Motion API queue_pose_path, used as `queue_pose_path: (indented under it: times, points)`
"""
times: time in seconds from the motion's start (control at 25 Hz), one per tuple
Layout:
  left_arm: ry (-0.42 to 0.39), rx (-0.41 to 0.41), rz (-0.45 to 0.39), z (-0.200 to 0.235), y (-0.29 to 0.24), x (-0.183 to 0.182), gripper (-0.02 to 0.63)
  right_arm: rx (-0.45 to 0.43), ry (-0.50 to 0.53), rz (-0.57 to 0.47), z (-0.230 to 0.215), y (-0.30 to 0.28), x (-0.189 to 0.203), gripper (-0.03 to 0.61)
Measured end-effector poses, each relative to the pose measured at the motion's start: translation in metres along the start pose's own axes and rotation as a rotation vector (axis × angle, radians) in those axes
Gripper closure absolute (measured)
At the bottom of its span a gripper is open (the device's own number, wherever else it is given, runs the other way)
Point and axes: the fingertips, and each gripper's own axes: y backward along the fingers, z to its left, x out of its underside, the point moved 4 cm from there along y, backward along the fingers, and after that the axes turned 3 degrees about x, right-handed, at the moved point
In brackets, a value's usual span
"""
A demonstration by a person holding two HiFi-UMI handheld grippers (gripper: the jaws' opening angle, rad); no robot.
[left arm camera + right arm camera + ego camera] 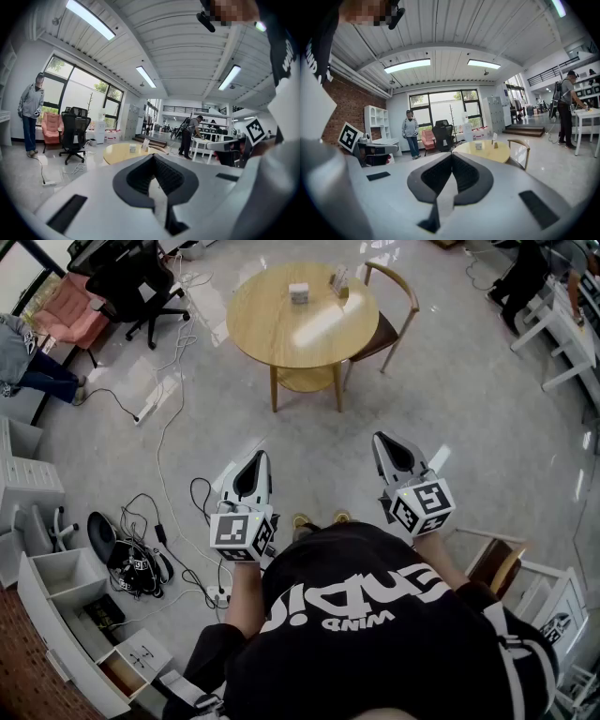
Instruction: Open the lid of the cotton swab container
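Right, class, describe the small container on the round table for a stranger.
Find the round wooden table beside the wooden armchair. Two small things sit on it: the container is the squat pale box, left of the thin upright card.

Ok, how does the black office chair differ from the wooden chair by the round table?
The black office chair is dark all over, on a wheeled star base; the wooden chair has a pale frame, dark seat and straight legs. The office chair stands apart from the round table; the wooden chair is drawn up to it. Nobody sits in either.
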Motion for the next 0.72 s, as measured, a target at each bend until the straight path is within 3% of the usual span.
queue_pose_path:
  times: [0.72]
  points:
    - [-0.033,0.063,0.017,0.034,0.017,0.006,0.606,0.015,-0.011,-0.027,0.044,-0.018,0.01,0.575]
